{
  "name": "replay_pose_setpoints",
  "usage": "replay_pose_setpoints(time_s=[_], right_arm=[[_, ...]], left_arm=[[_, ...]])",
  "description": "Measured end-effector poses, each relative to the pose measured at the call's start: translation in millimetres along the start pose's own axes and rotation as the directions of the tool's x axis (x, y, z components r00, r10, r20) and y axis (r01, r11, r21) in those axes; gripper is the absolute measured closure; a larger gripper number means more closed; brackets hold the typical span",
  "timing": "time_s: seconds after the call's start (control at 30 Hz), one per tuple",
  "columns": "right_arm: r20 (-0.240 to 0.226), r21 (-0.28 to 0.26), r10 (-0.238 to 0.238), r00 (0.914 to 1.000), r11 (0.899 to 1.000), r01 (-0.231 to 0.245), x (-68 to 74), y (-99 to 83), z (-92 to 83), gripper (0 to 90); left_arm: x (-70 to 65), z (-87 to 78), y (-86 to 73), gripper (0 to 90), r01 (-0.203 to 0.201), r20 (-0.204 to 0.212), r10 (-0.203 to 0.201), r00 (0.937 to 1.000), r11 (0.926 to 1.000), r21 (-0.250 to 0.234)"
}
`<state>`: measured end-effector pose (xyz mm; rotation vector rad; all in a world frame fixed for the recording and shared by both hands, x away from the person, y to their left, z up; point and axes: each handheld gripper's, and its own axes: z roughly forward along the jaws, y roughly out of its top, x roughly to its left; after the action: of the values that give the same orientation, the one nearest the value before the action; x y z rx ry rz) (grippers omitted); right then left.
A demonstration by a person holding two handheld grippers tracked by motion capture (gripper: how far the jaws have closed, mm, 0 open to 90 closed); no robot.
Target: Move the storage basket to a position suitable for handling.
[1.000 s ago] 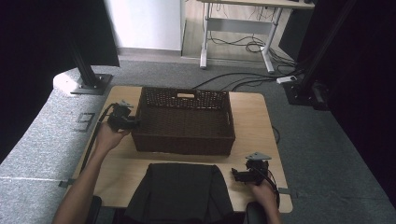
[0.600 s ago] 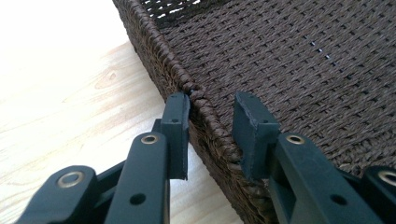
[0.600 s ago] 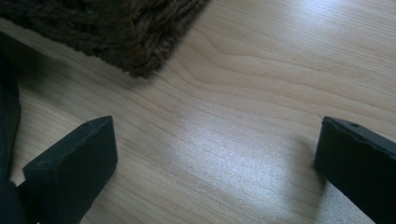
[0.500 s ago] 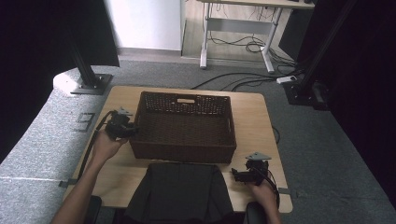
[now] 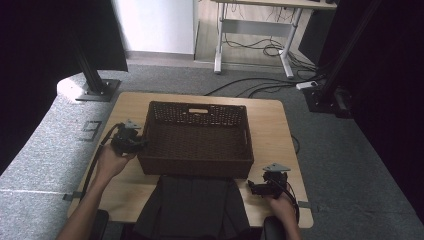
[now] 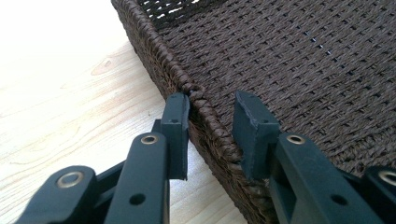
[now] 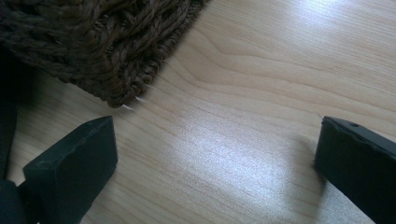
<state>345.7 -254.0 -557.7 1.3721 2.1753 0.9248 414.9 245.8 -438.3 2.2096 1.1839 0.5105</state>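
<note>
Straddling the left wall of the dark woven basket, which sits mid-table on the light wood table, my left gripper has its jaws narrowed around the rim, one pad outside and one inside; the outer pad touches the weave, the inner shows a gap, presumably to drag or steady the basket. My right gripper rests by the near right corner, jaws wide, holding nothing. Grey carpet, cables and a desk frame lie beyond.
</note>
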Motion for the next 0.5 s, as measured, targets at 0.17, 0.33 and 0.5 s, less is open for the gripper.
replay_pose_setpoints(time_s=[0.17,0.33,0.5], right_arm=[[-0.001,0.000,-0.001,1.0000,1.000,0.001,0.1,0.0,0.0,0.0],[-0.001,0.000,-0.001,1.0000,1.000,0.001,0.3,-0.1,0.0,0.0],[-0.001,0.000,-0.001,1.0000,1.000,0.001,0.5,-0.2,-0.2,0.0]], left_arm=[[3.1,0.5,-1.0,65.8,-0.012,0.020,0.013,0.9997,0.9998,-0.015],[7.0,-0.8,-2.7,56.6,-0.025,0.044,0.027,0.9987,0.9986,-0.048],[9.2,-15.7,-1.7,34.4,0.000,0.042,0.004,0.9991,0.9938,-0.111]])
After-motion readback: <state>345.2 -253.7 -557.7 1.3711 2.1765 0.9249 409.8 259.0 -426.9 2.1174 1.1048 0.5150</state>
